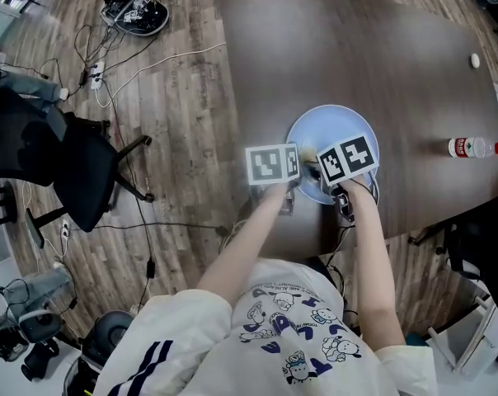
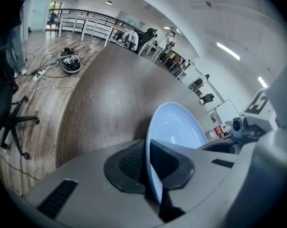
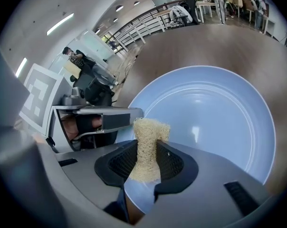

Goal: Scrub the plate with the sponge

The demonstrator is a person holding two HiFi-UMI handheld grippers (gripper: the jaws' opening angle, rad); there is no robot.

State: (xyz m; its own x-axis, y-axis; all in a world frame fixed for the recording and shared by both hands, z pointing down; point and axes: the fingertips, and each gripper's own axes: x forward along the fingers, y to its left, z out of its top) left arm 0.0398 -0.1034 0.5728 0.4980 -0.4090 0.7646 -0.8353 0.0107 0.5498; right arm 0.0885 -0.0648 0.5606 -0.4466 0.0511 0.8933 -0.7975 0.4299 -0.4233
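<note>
The plate (image 1: 327, 124), pale blue and round, sits on the dark wooden desk (image 1: 356, 48) close to its near edge, just in front of me. My left gripper (image 2: 148, 169) has its jaws clamped onto the plate's near-left rim, one pad on each face of the thin edge. The sponge (image 3: 146, 148), a pale, coarse, fibrous piece, is pinched at its middle between the closed jaws of my right gripper (image 3: 146, 164). Its free end sticks out past the fingertips over the near-left part of the plate's inside, just beside the left gripper's jaws. I cannot tell whether the sponge tip is actually pressing on the surface. From above, the two marker cubes stand side by side over the plate's near rim, with both forearms reaching in from the near edge of the desk. Further out, a small clear bottle with a red label (image 1: 473, 148) lies near the desk's right edge, and a small white object (image 1: 475, 59) rests toward its far right corner. Off the desk's left side, a black office chair (image 1: 76, 167) stands on the wooden floor, with a tangle of cables (image 1: 135, 11) beyond it.
</note>
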